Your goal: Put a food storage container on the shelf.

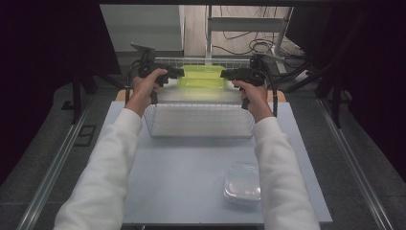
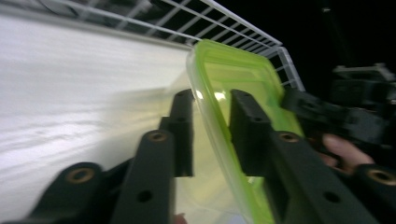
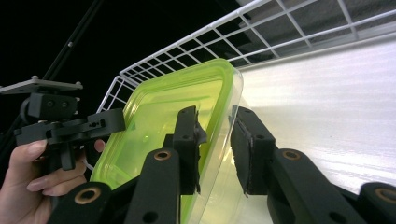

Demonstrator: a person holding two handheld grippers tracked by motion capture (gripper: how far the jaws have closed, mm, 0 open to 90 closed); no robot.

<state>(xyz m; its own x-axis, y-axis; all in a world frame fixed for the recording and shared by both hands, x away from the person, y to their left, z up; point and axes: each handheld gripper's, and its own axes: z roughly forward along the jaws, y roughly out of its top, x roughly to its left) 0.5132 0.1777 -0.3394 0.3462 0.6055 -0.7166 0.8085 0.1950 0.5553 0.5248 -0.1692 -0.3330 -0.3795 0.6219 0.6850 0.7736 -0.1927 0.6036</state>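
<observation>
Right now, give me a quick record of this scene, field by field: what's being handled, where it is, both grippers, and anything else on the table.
item: green container
place: far end of wire basket
left gripper: jaws astride the container's rim, gap visible
right gripper: jaws astride the opposite rim, gap visible
also on table: clear lid, near right

A translucent lime-green container (image 1: 203,76) is glowing against a white wire basket (image 1: 201,129) with a grid pattern. Matte black claws, left (image 2: 210,135) and right (image 3: 215,149), are showing brass-coloured rivets. White sleeves (image 1: 103,177) are lying over a pale blue-grey desk (image 1: 182,182) beside a clear colourless lid (image 1: 242,184).
</observation>
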